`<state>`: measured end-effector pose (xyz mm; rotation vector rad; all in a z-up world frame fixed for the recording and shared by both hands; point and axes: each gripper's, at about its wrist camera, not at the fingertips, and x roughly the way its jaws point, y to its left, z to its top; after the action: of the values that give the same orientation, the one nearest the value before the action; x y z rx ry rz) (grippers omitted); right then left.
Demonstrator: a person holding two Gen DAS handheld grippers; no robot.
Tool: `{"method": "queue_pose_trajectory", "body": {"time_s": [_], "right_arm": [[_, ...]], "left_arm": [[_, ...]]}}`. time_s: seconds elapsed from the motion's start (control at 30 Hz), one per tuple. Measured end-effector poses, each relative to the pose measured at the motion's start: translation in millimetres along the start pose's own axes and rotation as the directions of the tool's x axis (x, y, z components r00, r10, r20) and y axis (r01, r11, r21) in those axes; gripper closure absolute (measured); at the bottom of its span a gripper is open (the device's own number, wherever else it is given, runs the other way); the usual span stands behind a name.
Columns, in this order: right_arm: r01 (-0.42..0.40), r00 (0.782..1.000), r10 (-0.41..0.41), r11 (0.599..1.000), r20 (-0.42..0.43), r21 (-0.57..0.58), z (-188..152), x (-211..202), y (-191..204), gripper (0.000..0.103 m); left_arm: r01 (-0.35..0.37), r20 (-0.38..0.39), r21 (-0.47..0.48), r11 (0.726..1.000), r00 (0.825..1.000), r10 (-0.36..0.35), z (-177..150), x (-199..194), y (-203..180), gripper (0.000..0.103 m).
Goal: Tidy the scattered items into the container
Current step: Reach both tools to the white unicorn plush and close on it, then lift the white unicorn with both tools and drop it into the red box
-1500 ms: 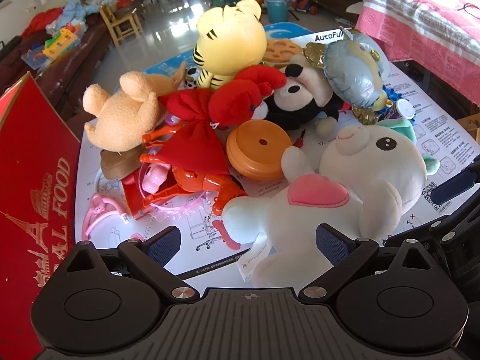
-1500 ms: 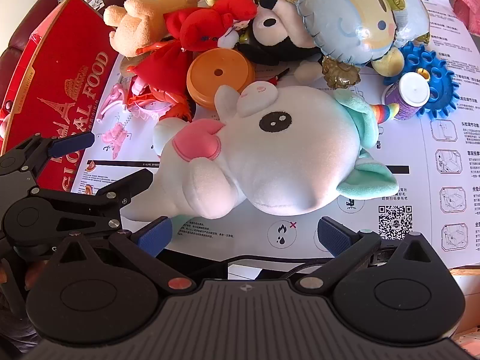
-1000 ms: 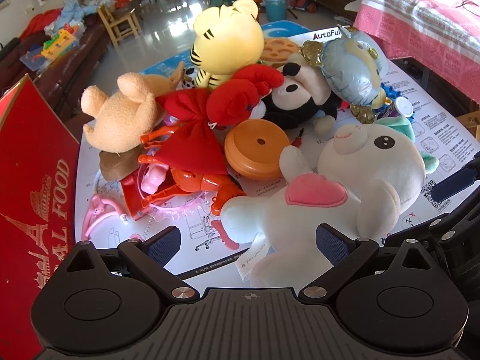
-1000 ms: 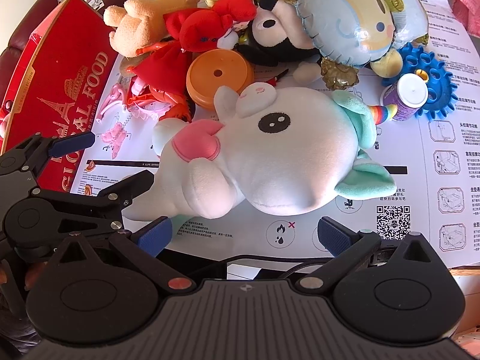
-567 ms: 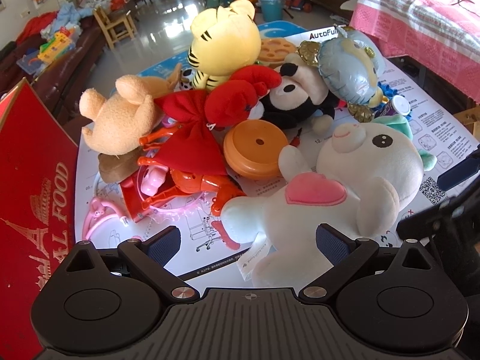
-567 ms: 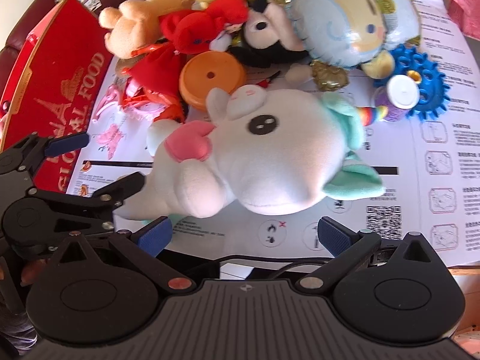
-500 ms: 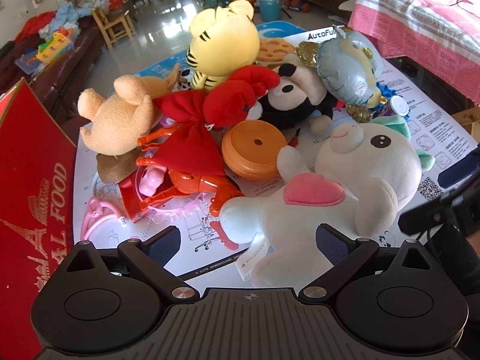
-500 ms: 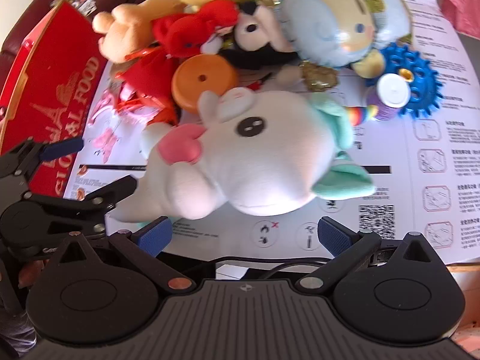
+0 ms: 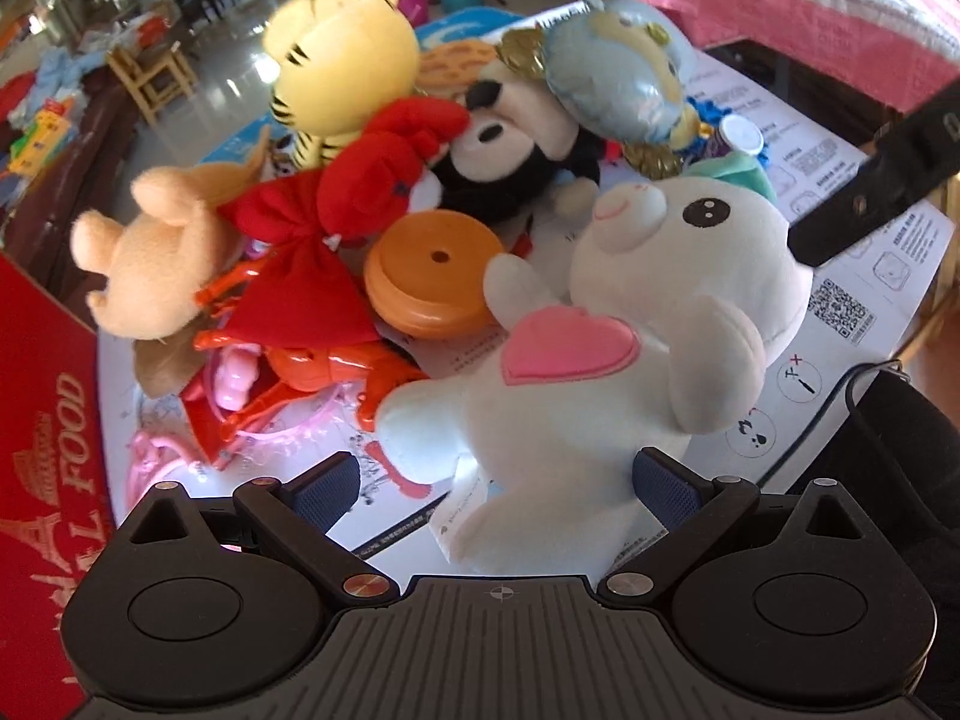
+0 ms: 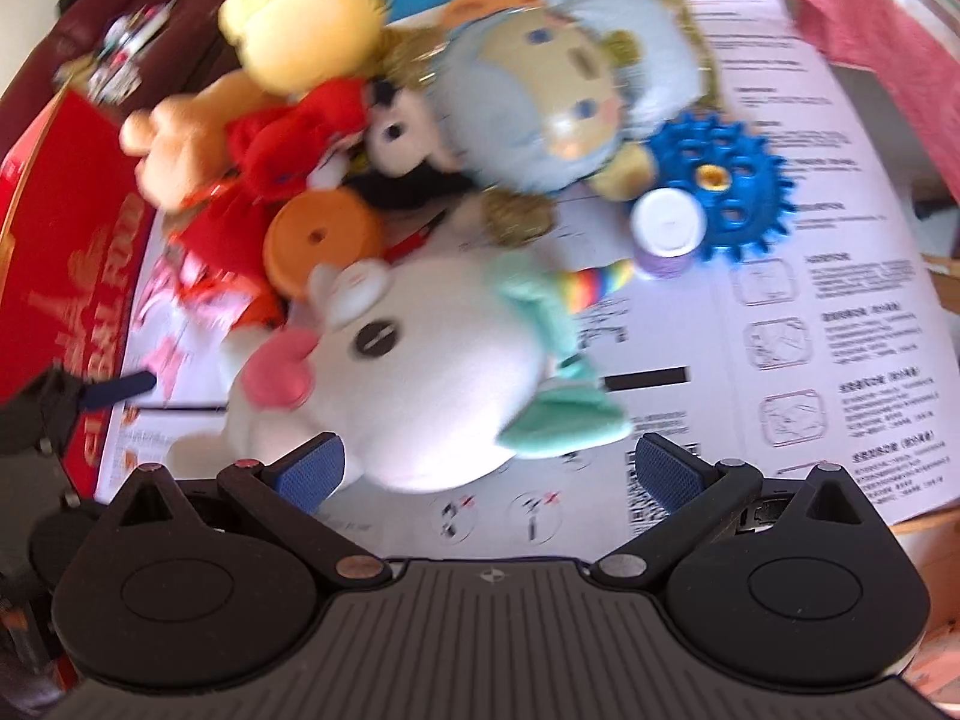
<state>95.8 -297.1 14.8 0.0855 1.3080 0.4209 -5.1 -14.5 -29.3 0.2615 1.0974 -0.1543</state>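
Note:
A white unicorn plush (image 9: pixel 630 324) with a pink heart lies nearest on the white instruction sheet (image 9: pixel 888 252); it also shows in the right wrist view (image 10: pixel 420 384). My left gripper (image 9: pixel 498 486) is open, its jaws on either side of the plush's lower body. My right gripper (image 10: pixel 489 468) is open just in front of the plush's head. Behind lie an orange lid (image 9: pixel 432 276), a red plush (image 9: pixel 360 192), a yellow tiger plush (image 9: pixel 342 66), a black mouse plush (image 9: pixel 510 156) and a foil doll balloon (image 10: pixel 558 102). The red box (image 9: pixel 36 420) stands at the left.
A blue gear (image 10: pixel 726 186) and a purple white-capped bottle (image 10: pixel 666 228) lie right of the pile. A tan plush (image 9: pixel 150 252), orange plastic toys (image 9: pixel 318 360) and pink pieces (image 9: pixel 156 456) lie near the red box. A pink-covered bed (image 9: pixel 810 6) stands at the far right.
Both grippers have moved forward toward the unicorn plush, which now looks larger. The right wrist view has swung and is blurred. Both stay open.

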Motion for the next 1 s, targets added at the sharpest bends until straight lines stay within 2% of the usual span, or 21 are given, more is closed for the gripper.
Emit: {"method": "queue_pose_trajectory", "body": {"time_s": [0.13, 0.23, 0.4, 0.63, 0.8, 0.87, 0.93, 1.0], "right_arm": [[-0.012, 1.0, 0.012, 0.999, -0.008, 0.032, 0, 6, -5, 0.0], [-0.03, 0.999, 0.03, 0.999, -0.017, 0.044, 1, 11, -4, 0.0], [-0.042, 0.999, 0.043, 0.998, -0.026, 0.044, 3, 19, 0, 0.0], [-0.066, 0.995, 0.068, 0.997, -0.07, 0.031, 4, 41, 6, 0.0], [-0.086, 0.992, 0.09, 0.996, -0.091, 0.037, 6, 53, 10, 0.0], [-0.089, 0.992, 0.092, 0.995, -0.089, 0.035, 6, 55, 12, 0.0], [-0.1, 0.991, 0.104, 0.994, -0.086, 0.047, 6, 57, 10, 0.0], [-0.119, 0.989, 0.125, 0.99, -0.083, 0.075, 6, 58, 5, 0.0]], "left_arm": [[0.047, -0.011, 0.012, 0.999, 0.999, -0.047, 1, 8, 0, 0.0], [0.075, -0.047, 0.017, 0.997, 0.996, -0.074, -2, 18, -2, 0.0], [0.057, -0.093, 0.029, 0.998, 0.994, -0.054, -7, 32, -9, 0.0], [0.05, -0.078, 0.068, 0.996, 0.996, -0.044, 3, 25, -16, 0.0], [0.064, -0.112, 0.05, 0.997, 0.992, -0.058, 9, 39, -17, 0.0], [0.089, -0.131, 0.019, 0.996, 0.988, -0.086, 10, 44, -14, 0.013], [0.117, -0.141, -0.013, 0.993, 0.983, -0.118, 9, 47, -11, 0.02], [0.113, -0.127, -0.011, 0.994, 0.985, -0.114, 7, 46, -12, 0.021]]}}
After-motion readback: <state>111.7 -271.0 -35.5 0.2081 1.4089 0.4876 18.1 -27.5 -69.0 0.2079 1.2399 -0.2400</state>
